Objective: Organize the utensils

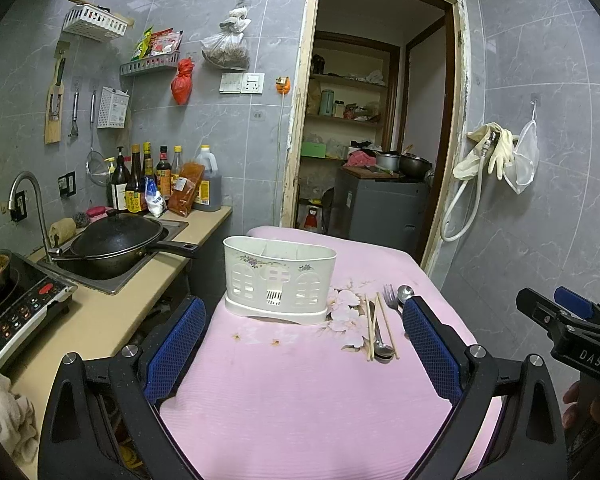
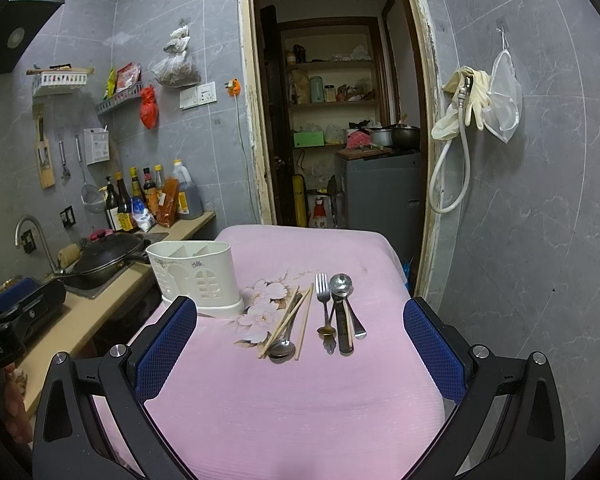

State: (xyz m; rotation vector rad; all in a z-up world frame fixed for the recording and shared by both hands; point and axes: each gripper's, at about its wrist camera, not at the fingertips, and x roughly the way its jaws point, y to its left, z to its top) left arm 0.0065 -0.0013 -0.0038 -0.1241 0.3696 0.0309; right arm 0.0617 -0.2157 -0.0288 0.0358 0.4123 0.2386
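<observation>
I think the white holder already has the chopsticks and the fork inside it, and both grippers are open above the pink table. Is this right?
Not quite. The white holder is empty: the chopsticks and the fork lie on the pink table beside it, as the right wrist view shows. Both grippers, left and right, are open.

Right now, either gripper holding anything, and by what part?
Nothing held. Left gripper and right gripper are both open above the pink tablecloth.
</observation>
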